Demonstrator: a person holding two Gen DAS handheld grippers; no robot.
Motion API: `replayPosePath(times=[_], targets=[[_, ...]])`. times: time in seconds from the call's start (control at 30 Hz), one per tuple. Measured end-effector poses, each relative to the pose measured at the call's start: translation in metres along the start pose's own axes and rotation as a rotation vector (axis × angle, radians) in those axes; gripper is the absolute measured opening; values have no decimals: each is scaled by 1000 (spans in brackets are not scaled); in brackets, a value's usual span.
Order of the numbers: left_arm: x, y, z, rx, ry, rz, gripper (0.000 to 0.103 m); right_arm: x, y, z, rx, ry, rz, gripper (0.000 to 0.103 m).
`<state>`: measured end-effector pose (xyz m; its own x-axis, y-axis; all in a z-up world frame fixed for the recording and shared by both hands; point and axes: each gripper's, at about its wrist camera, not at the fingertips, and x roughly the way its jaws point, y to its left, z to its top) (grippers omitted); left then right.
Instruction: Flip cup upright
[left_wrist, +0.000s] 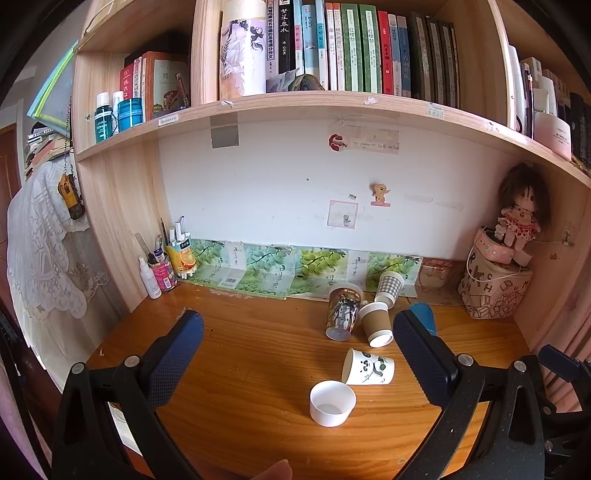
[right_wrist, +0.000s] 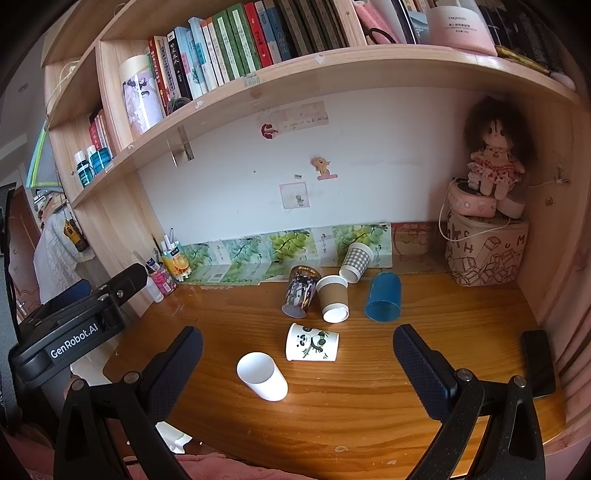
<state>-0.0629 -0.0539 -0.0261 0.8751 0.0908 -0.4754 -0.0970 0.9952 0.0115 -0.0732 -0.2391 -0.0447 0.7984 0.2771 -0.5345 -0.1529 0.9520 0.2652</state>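
Our left gripper (left_wrist: 297, 332) and right gripper (right_wrist: 297, 345) both gape, holding nothing; between the fingers lie a white cup (right_wrist: 262, 376) and panda cup (right_wrist: 312, 342); "GenRobot.AI" marks the left gripper

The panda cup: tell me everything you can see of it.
The panda cup is a white paper cup printed with black-and-white pandas and green bamboo sprigs. It lies on its side on the wooden desk, rolled rim pointing left, base right. It sits in front of the other tipped cups, beside the plain white cup, close to it but whether they touch is unclear. Neither gripper touches it.
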Motion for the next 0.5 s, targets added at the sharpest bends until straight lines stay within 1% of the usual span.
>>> replayPosePath(times=[0.5], targets=[[7, 0, 2, 9, 21, -12, 102, 6, 0, 1, 12, 22, 0, 103]])
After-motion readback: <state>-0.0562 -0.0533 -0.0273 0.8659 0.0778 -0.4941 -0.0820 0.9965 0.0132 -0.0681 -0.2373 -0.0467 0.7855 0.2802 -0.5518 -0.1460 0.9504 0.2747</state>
